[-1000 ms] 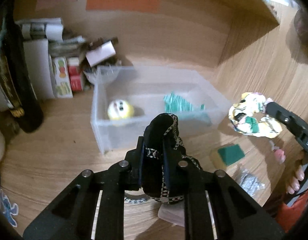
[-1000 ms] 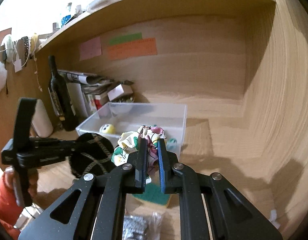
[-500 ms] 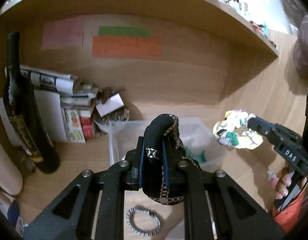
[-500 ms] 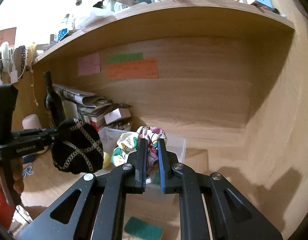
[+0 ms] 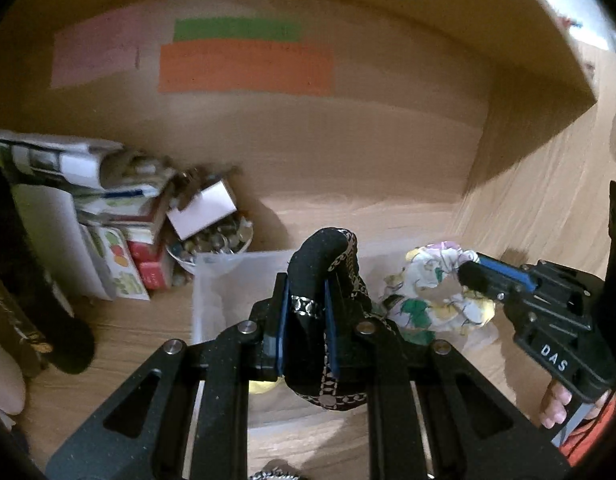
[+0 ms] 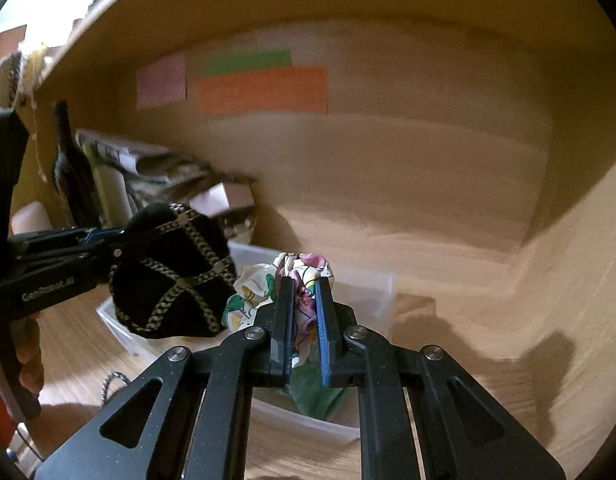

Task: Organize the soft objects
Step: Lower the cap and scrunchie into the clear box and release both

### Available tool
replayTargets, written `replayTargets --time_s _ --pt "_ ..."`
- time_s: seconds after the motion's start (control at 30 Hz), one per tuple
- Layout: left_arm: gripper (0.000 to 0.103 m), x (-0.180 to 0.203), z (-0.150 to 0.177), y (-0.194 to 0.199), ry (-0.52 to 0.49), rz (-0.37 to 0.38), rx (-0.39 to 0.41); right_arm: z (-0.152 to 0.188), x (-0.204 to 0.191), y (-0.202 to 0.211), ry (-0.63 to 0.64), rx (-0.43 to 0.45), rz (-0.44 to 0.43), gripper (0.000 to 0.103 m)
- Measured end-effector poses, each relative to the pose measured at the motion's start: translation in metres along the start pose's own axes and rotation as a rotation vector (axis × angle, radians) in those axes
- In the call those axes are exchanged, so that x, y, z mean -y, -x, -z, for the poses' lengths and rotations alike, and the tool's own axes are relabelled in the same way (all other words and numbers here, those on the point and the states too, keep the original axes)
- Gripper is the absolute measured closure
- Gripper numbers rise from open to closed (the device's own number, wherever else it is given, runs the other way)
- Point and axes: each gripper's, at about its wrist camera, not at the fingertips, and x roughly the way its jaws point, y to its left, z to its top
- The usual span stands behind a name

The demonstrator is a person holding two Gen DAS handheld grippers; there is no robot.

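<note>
**Scrunchies closing in over the bin**

Both grippers have swung in from a second ago and now hang over the clear bin near the desk's back edge, so the drop looks close. Left gripper is clenched on the black chain-trim scrunchie; right gripper pinches the floral scrunchie. The two bundles sit just beside each other, above the bin, neither released.

Left tool and right tool are both clamped tight, held level side by side
</note>
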Motion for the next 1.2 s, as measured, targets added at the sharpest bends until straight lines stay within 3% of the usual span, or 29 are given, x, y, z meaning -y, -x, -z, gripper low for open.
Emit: replayTargets --time_s 0.23,0.47,0.53,0.63,0.73,0.8,0.9,1.2 --pt "0.088 0.003 0.015 -0.039 -0.007 0.02 -0.116 0.015 0.001 -0.031 0.026 -0.11 -0.029 0.094" --pt "0.086 0.005 0.022 -0.054 -0.03 0.021 -0.2 0.022 -0.003 -0.044 0.063 -0.202 -0.04 0.092" --pt "0.082 0.004 0.023 -0.053 -0.032 0.019 -0.209 0.023 -0.003 -0.044 0.064 -0.215 -0.04 0.091" --pt "0.067 0.005 0.024 -0.049 -0.041 0.012 -0.215 0.022 -0.003 -0.042 0.056 -0.226 -0.041 0.088" --pt "0.052 0.007 0.024 -0.043 -0.052 -0.003 -0.192 0.021 -0.004 -0.04 0.06 -0.218 -0.028 0.075" --pt "0.047 0.009 0.024 -0.037 -0.058 -0.008 -0.178 0.018 -0.006 -0.037 0.059 -0.204 -0.026 0.059" --pt "0.037 0.011 0.021 -0.024 -0.056 -0.01 -0.15 0.013 -0.007 -0.026 0.061 -0.166 -0.026 0.045" --pt "0.015 0.01 0.012 0.03 -0.049 -0.043 -0.01 0.001 -0.003 0.024 0.022 -0.047 -0.019 0.027"
